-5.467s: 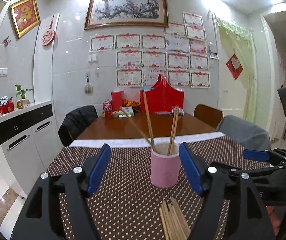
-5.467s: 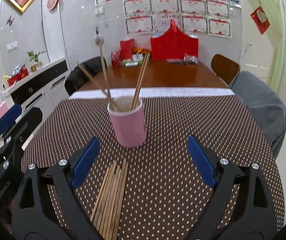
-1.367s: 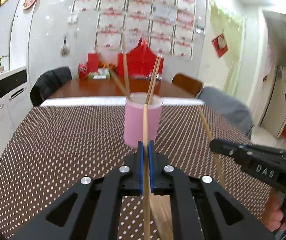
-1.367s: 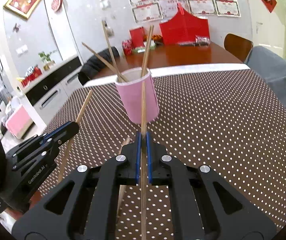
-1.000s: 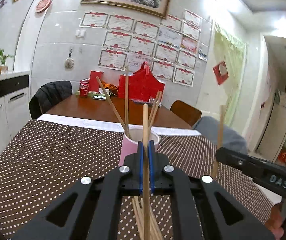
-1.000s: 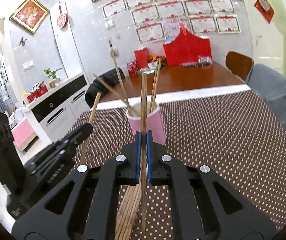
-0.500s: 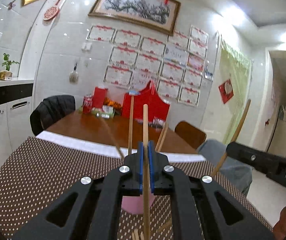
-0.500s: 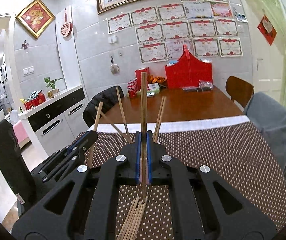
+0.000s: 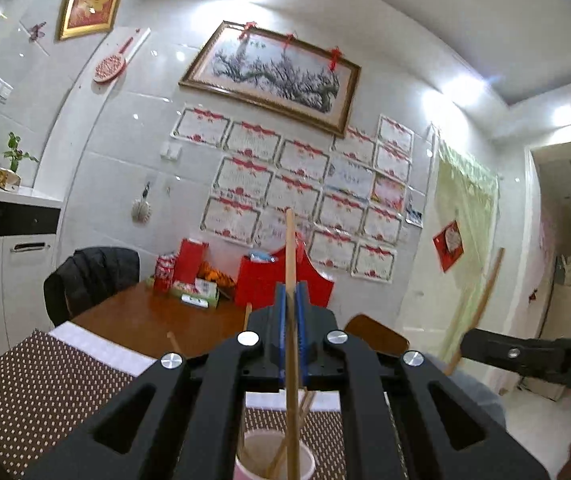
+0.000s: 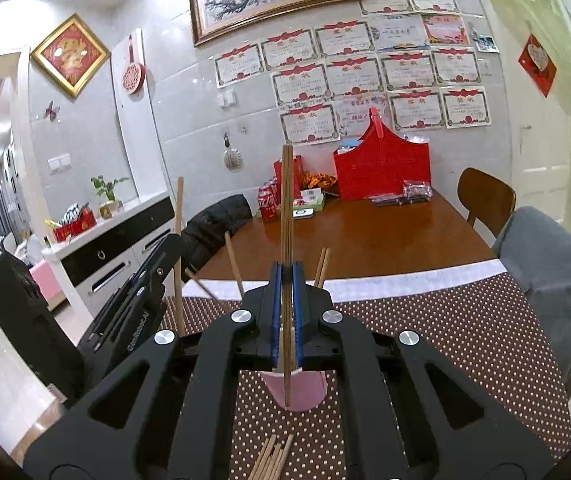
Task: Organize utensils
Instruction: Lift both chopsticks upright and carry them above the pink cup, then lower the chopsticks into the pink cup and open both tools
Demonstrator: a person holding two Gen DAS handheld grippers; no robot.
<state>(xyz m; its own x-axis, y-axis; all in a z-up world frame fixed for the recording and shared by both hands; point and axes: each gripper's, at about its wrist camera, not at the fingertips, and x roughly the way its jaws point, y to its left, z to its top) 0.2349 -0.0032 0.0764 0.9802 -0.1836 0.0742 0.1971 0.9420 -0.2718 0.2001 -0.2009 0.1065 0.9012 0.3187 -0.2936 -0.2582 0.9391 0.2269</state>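
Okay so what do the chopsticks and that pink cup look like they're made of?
The chopsticks look like bamboo or wood: tan, matte, faintly grained. Which of the two can't be told. The pink cup looks like plastic or glazed ceramic: smooth, even colour. Its wall is mostly hidden, so that stays open.

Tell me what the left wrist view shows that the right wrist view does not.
Only the left view looks down into the open cup, at the sticks inside it. Only the right view shows loose chopsticks on the dotted cloth and the cup's pink outside. Both show a shut claw gripping one upright chopstick.
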